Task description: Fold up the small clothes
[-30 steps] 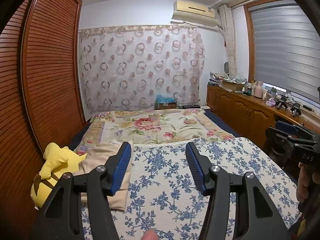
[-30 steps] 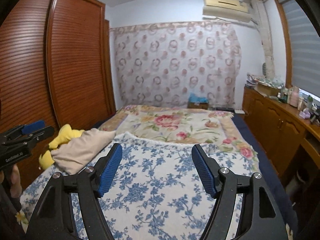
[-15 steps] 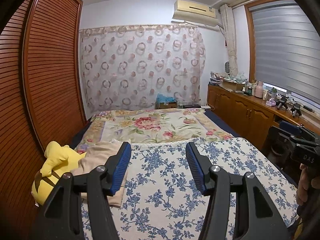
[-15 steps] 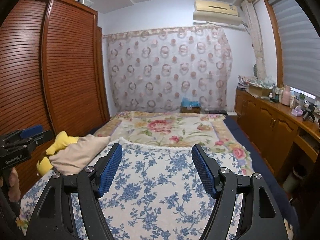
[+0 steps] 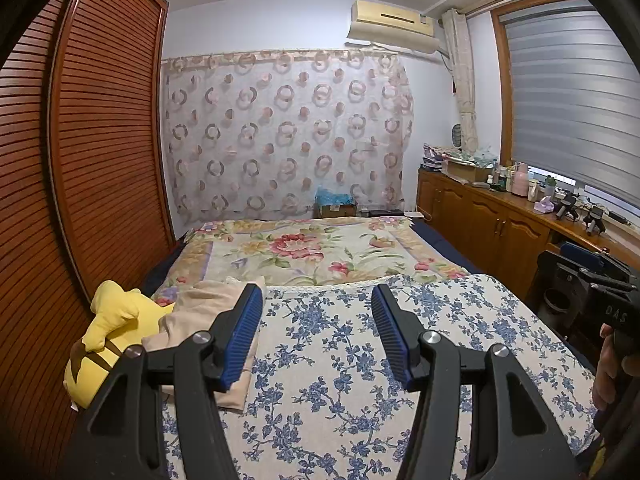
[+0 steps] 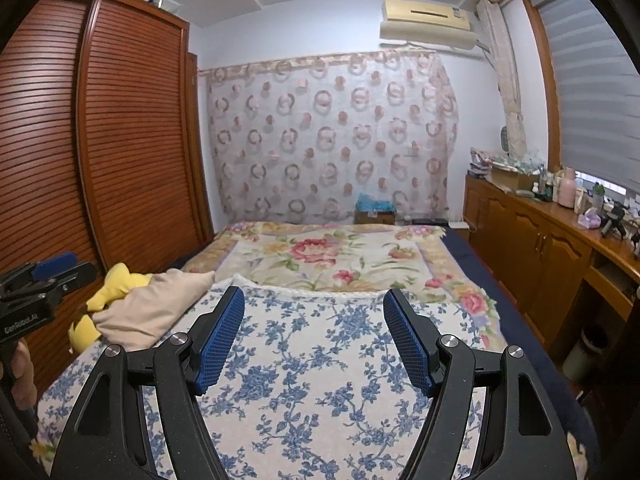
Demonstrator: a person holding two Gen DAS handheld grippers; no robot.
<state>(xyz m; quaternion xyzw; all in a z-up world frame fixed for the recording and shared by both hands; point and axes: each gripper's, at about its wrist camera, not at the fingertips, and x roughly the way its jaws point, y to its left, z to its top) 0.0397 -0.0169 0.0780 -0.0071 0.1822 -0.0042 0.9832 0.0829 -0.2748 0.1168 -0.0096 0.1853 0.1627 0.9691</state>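
Note:
A beige garment [image 5: 200,316] lies crumpled at the left edge of the bed, over a yellow plush toy [image 5: 108,328]; the right wrist view shows the same garment [image 6: 148,304] and toy [image 6: 116,284]. My left gripper [image 5: 316,312] hovers open above the blue-flowered cover [image 5: 340,352], its left finger in front of the garment's right edge, nothing between the pads. My right gripper [image 6: 314,320] is open too, over the same cover [image 6: 304,380], with the garment off to its left. Each gripper appears at the edge of the other's view, held by a hand.
A slatted wooden wardrobe [image 5: 80,160] runs along the bed's left side. A wooden cabinet [image 5: 492,224] with bottles and clutter lines the right wall under the window. A pink-flowered blanket [image 5: 304,252] covers the far half of the bed. A curtain [image 6: 332,140] hangs behind.
The right wrist view has tilted up slightly, so the bed sits lower in it. The left view is nearly unchanged. Both grippers stay open.

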